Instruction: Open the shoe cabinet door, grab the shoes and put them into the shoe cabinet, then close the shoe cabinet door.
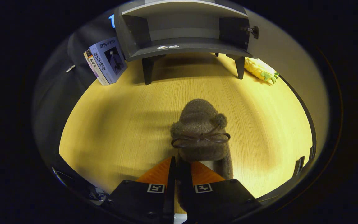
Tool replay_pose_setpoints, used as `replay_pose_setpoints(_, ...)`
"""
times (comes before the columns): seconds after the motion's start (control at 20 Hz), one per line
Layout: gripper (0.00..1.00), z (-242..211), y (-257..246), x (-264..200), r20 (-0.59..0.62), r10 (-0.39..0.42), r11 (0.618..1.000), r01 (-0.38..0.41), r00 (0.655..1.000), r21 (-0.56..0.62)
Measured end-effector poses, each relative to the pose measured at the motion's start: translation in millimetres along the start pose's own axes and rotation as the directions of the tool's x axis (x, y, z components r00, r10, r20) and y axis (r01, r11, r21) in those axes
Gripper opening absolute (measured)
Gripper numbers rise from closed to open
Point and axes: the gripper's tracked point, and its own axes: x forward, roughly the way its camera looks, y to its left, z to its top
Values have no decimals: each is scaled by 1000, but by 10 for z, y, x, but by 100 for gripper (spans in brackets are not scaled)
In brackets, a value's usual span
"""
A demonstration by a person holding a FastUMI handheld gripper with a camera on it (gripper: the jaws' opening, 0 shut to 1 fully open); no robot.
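Note:
A fuzzy brown shoe (201, 130) with a thin bow on top sticks out ahead of my gripper (180, 165), toe pointing away from me. My fingers are pinched on its near rim, so the gripper is shut on the shoe. The shoe looks lifted slightly over the wooden table (120, 124). Beyond it, at the far side of the table, stands the dark grey shoe cabinet (182, 46) on short legs. Its door (278, 53) is swung open to the right, and the inner shelf shows.
Two books (107, 62) lean against the cabinet's left side. A yellow plush pineapple (259, 70) lies on the table to the right of the cabinet, below the open door. A small white sticker (167, 47) sits on the cabinet's bottom shelf.

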Motion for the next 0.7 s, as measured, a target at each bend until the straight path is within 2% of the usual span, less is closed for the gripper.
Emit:
replay_pose_setpoints(0.35,21,179,4,286,55,-14,1000,14,998,10)
replay_pose_setpoints(0.45,5,217,12,273,65,-9,1000,8,998,19)
replay_pose_setpoints(0.7,5,247,-25,234,42,-12,1000,11,999,24)
